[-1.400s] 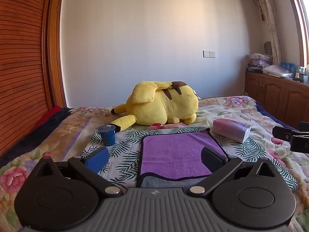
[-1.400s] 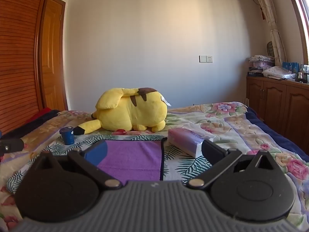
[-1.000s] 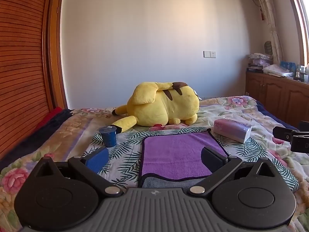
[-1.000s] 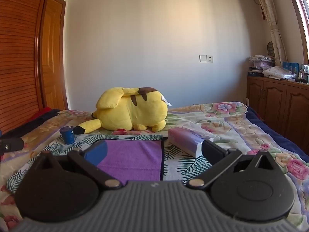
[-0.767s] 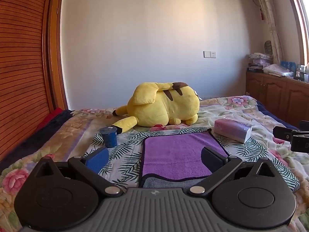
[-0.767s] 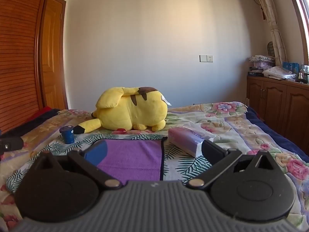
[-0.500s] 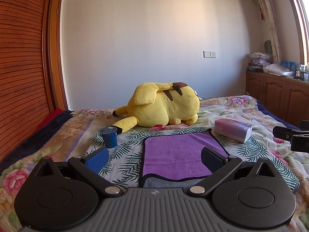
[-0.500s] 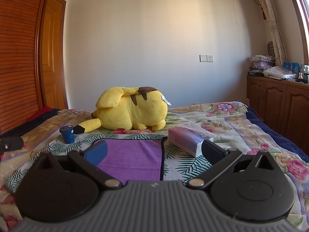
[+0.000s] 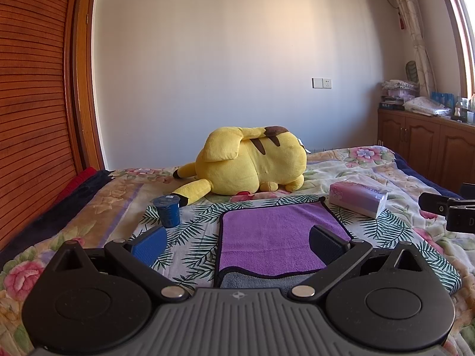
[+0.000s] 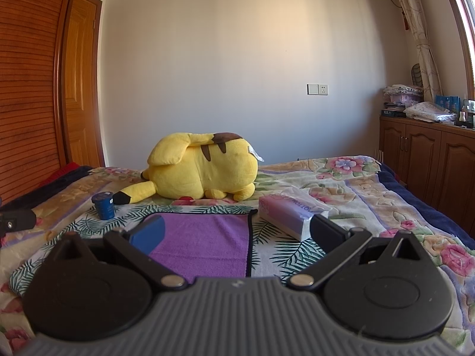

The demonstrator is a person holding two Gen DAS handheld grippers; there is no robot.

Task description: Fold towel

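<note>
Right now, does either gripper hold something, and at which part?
Nothing is held: the left gripper and right gripper are open above the towel.

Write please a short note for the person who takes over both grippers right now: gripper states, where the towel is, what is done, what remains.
Left gripper: open, empty, above the near edge of the purple towel with black trim.
Right gripper: open, empty, over the towel's right part.
The towel lies flat on the floral bedspread; a grey layer shows at its near edge. The small blue cup stands to its left, the pink tissue pack to its right, the yellow plush toy behind.
Done: no grasp yet.
Left: grip the towel's edge, fold it.
</note>
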